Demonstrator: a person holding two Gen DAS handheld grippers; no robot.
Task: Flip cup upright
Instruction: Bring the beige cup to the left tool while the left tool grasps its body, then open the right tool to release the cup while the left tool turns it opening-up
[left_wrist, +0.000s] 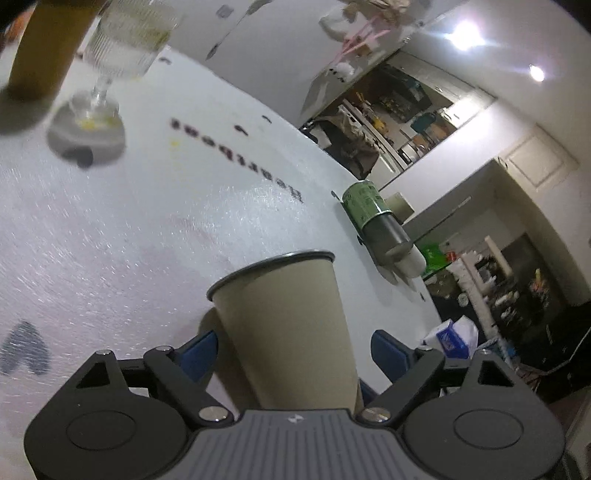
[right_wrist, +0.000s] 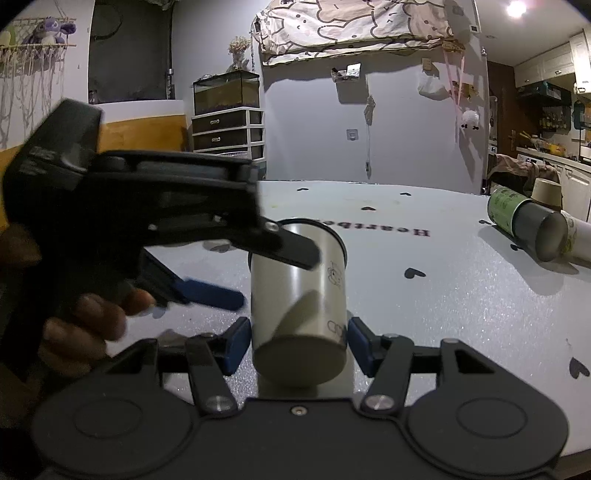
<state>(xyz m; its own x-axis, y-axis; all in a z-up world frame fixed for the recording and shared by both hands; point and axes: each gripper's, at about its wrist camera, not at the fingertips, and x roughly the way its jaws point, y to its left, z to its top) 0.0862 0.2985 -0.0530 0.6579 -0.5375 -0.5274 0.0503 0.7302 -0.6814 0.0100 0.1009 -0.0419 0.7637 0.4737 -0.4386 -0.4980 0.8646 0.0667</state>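
We held the cup (right_wrist: 299, 306) between our two grippers, just above the white desk (right_wrist: 461, 295). It was tipped, with its flat bottom toward the right gripper (right_wrist: 298, 341) and its dark rim pointing away.

The right gripper's blue pads (right_wrist: 236, 343) sat close on both sides of the cup's bottom end. We could not tell if they were squeezing it or only beside it.

The left gripper (left_wrist: 293, 349) was spread wide. One blue pad (left_wrist: 199, 350) sat by the cup's side and the other pad stood apart from it, so it was not pinching.

To do this step well, we thought one gripper should hold tight before the other let go. Then we should turn the cup slowly until the rim faced up, and set the bottom flat on the desk.

A stack of cups (right_wrist: 532, 229) lay on its side, well apart from ours. A glass (left_wrist: 118, 48) stood far off too.
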